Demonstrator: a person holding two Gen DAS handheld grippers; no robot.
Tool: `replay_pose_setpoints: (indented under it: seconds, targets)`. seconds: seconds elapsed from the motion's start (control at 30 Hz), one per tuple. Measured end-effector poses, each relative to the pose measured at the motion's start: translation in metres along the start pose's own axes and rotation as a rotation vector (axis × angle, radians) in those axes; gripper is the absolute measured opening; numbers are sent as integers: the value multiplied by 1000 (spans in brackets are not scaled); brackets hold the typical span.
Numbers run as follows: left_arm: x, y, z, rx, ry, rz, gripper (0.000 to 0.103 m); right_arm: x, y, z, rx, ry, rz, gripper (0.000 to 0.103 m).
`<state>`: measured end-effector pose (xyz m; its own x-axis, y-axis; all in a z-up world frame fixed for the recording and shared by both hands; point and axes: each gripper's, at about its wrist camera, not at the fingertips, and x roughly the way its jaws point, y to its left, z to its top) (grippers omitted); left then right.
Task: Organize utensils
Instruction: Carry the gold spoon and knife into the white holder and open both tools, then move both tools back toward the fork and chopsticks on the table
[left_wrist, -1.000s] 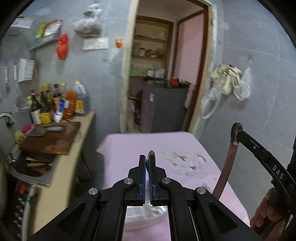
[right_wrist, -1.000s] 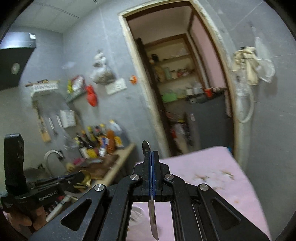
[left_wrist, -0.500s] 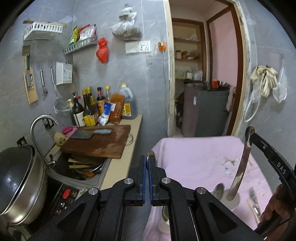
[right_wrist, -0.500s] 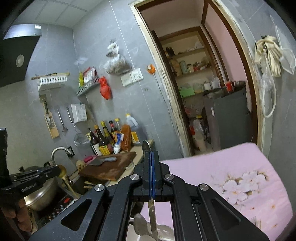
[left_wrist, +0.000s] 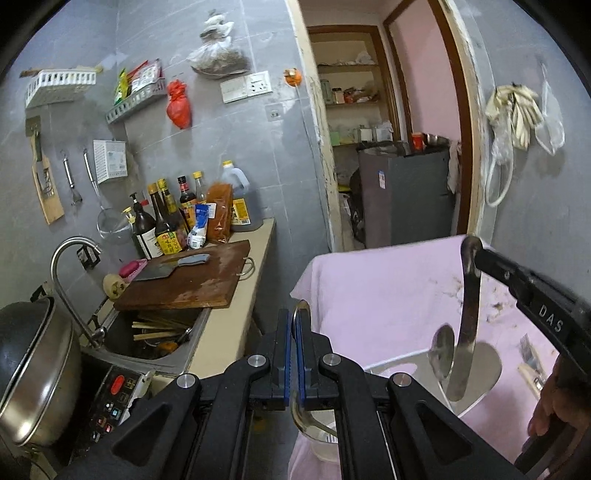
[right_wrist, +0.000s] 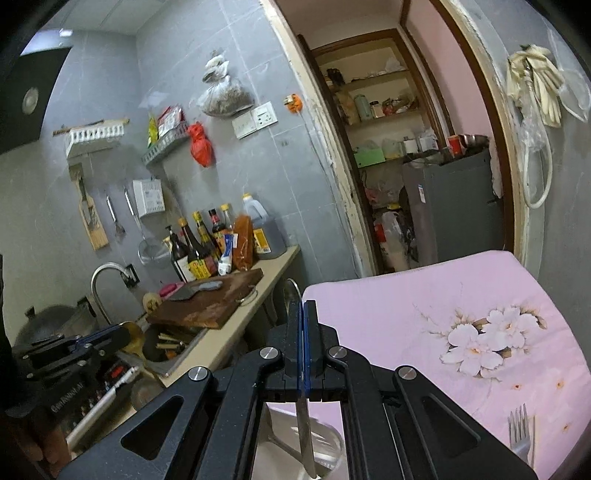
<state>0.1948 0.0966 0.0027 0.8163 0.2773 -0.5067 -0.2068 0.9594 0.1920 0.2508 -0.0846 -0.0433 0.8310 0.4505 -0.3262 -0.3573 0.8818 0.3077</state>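
Tongs: left tongs (left_wrist: 294, 354) clamp spoon (left_wrist: 297, 373) | right tongs (right_wrist: 302, 345) clamp utensil handle (right_wrist: 306, 435) | lower both upright into cup (right_wrist: 325, 439) beneath.

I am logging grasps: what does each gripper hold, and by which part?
Left gripper: golden spoon, by its handle. Right gripper: steel utensil, near its handle end.

Bench (right_wrist: 388, 306) under pink floral cloth (right_wrist: 480, 332); fork (right_wrist: 521, 430) lies near its right front edge, white container (left_wrist: 480, 365) sits on it at front. Beige kitchen counter (left_wrist: 229, 325) carries wooden cutting board (left_wrist: 192, 280).
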Motion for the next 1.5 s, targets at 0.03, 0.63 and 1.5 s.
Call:
replay_pose_setpoints:
  seconds: [0.03,0.63,1.5]
  targets:
    - [1,-4,-3,13,5,1,3,-1,2,-1,-20,3,2,1]
    - [10,14,-23,-283,158,-272,24,-18,-16,-12,26,123,46,7]
    - [-43,-118,-13,-268,-65,-326,96,-158,-137,19,-34,-6,-217,94]
